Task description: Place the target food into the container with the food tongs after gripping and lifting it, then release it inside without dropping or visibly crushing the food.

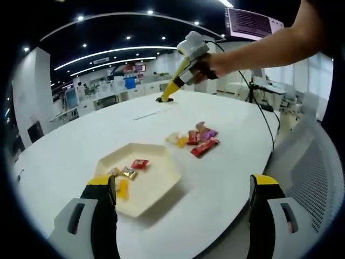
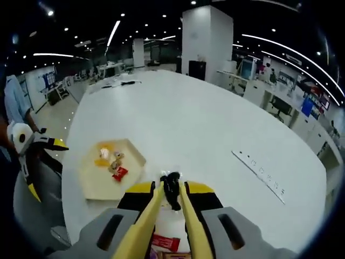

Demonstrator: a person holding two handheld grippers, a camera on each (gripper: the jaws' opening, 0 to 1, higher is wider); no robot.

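Tongs (image 2: 171, 200) pinch a dark food (image 2: 172, 190).

Left gripper (image 1: 183, 216) fingers spread wide; right gripper (image 2: 171, 200) fingers nearly closed.

I see big open-plan office: rows of desks (image 2: 272, 91) with monitors (image 1: 71, 97), black ceiling with strip lights (image 1: 108, 54), large white table (image 2: 205, 135), wall screen (image 1: 250, 22).

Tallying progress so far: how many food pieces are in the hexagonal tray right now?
3, perhaps more hidden. In the tray: a red wrapped piece toward the far side, a gold wrapped piece mid-tray, and a yellow piece nearest the left gripper.
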